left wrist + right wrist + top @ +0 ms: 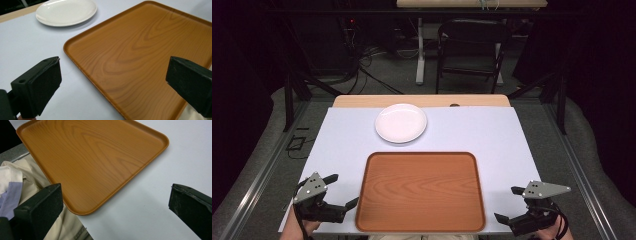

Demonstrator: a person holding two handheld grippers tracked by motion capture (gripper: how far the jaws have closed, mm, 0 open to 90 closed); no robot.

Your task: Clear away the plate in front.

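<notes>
An empty brown wood-grain tray (421, 192) lies at the near middle of the white table; it also fills much of the left gripper view (140, 57) and the right gripper view (95, 157). A white plate (401, 123) (66, 12) sits empty beyond the tray's far left corner. My left gripper (341, 191) (112, 82) hovers open beside the tray's near left corner, jaws wide apart and holding nothing. My right gripper (509, 204) (115, 207) stands open off the tray's near right corner, also holding nothing.
The table top (492, 135) is white with a wooden strip along its far edge. A dark folding chair (472, 47) stands on the floor behind it. Light clothing (27, 182) of the person shows below the tray's near edge.
</notes>
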